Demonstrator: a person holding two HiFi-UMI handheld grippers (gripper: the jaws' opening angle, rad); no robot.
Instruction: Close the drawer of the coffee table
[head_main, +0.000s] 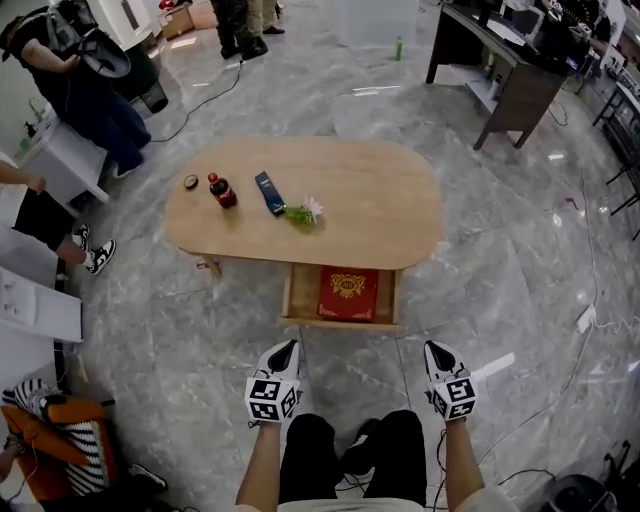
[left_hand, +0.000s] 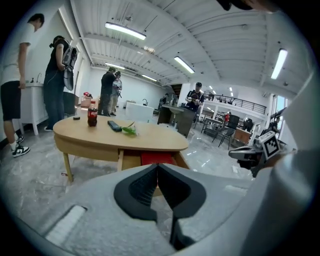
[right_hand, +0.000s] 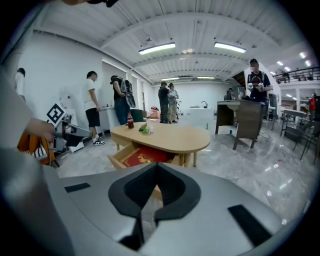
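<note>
Legs in black shorts (head_main: 345, 455) fill the bottom of the head view. Just ahead of them the left gripper (head_main: 287, 347) and the right gripper (head_main: 435, 348) hover above the grey marble floor (head_main: 200, 330), well apart from one another, both pointing toward the furniture. Each has its jaws pressed together, tips meeting, with nothing pinched between them; each gripper view shows the same.

Beyond the tips, touched by neither gripper, the drawer (head_main: 290, 292) stands pulled out from the near side of the coffee table (head_main: 380, 200). A flat red box (head_main: 348, 293) with a gold emblem lies inside it.

On the oval wooden top, toward its left end, sit a small round dark object (head_main: 190, 182), a red-capped bottle (head_main: 221, 190), a dark slim bar (head_main: 269, 192) and a green sprig (head_main: 303, 212) with a pale flower.

Farther off, a dark desk (head_main: 500, 75) stands at the upper right, and people (head_main: 85, 90) stand along the left edge.
</note>
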